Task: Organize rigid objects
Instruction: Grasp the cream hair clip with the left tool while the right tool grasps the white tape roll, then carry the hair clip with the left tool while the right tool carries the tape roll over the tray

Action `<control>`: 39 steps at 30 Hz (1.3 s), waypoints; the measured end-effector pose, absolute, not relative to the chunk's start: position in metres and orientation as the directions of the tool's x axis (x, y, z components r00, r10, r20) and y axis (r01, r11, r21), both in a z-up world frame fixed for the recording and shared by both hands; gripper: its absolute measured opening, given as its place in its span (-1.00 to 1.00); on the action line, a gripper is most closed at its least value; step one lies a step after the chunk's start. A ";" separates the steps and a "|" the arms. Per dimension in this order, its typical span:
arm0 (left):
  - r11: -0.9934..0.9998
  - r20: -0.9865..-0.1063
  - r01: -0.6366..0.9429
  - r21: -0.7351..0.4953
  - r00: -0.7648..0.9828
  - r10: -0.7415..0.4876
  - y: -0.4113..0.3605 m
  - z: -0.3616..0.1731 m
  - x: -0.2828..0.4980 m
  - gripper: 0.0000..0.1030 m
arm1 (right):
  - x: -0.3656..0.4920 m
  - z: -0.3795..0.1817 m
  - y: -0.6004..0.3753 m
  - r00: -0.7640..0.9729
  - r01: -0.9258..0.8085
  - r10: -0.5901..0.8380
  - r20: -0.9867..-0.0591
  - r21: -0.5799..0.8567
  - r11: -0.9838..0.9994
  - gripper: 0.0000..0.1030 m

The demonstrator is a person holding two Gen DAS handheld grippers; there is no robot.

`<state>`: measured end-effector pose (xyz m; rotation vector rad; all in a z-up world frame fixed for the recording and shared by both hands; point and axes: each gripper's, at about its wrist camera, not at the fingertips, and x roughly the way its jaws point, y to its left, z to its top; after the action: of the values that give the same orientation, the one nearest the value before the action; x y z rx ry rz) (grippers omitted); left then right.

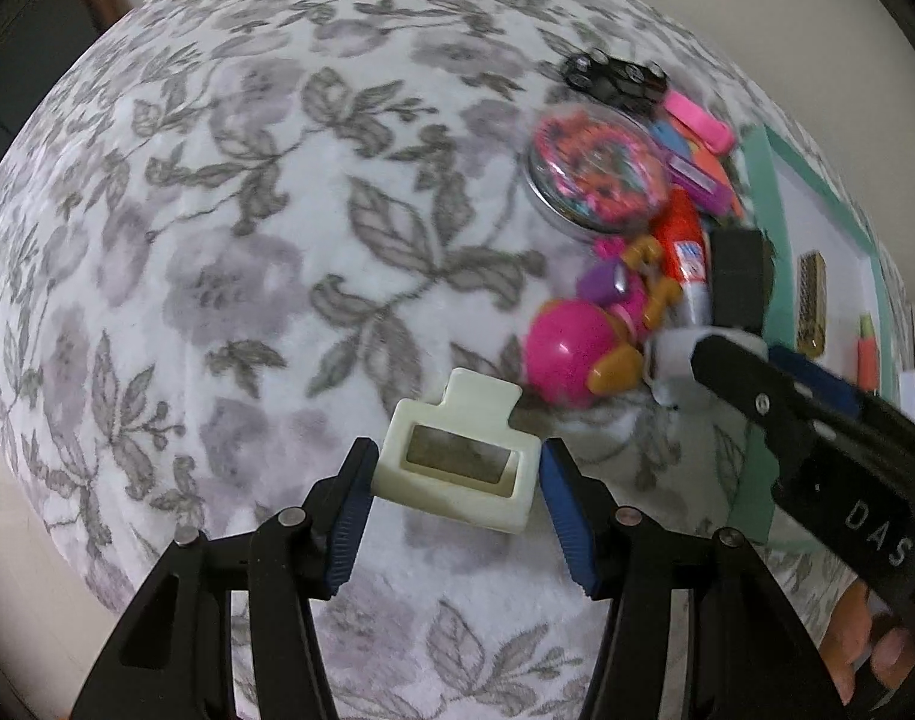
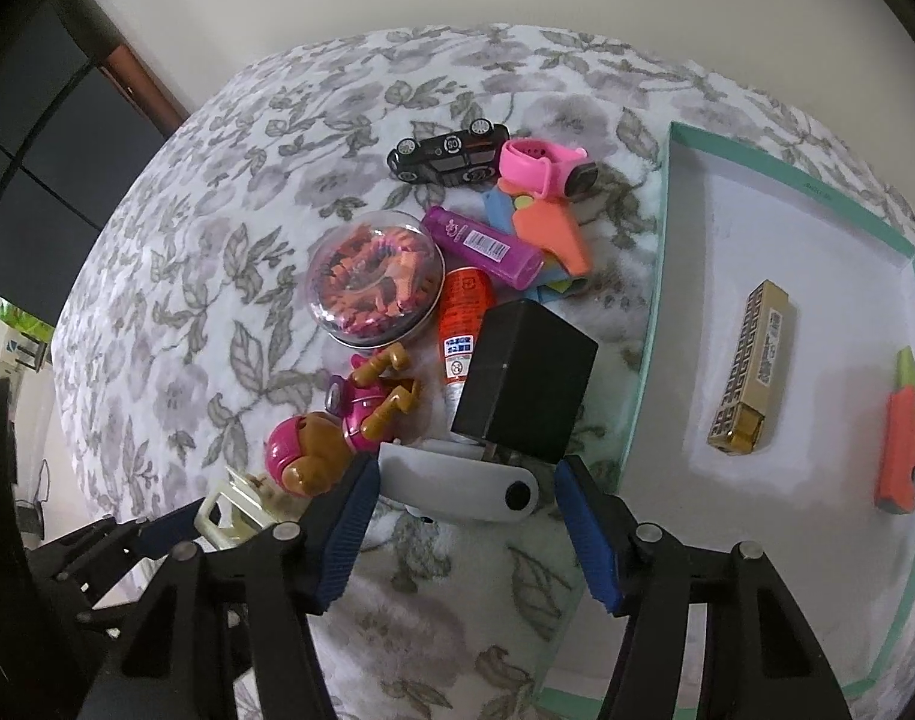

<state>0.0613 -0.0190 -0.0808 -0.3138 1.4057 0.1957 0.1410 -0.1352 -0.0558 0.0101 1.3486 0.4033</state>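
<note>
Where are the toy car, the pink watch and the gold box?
toy car [image 2: 449,152]: right wrist view, on its black underside.
pink watch [image 2: 532,164]: right wrist view, on its strap.
gold box [image 2: 751,364]: right wrist view, on its long patterned side.

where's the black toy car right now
In the right wrist view the black toy car sits at the far end of the pile, just left of the pink watch.
</note>
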 end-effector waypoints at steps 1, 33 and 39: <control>0.939 -0.985 -0.328 -0.102 0.162 -0.050 -0.014 -0.083 0.061 0.10 | 0.141 -0.056 -0.135 0.161 -0.274 0.288 -0.944 0.238 0.932 0.26; 0.918 -0.987 -0.389 -0.076 0.162 -0.013 0.012 -0.101 0.083 0.06 | 0.140 -0.081 -0.116 0.139 -0.235 0.253 -0.957 0.216 0.948 0.19; 0.905 -0.974 -0.409 -0.118 0.226 -0.024 0.023 -0.078 0.079 0.05 | 0.140 -0.073 -0.124 0.116 -0.227 0.265 -0.957 0.234 0.945 0.17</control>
<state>0.0786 0.0232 -0.0776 -0.3873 1.3245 0.2746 0.1400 -0.1239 -0.0735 0.0324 1.4093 0.3602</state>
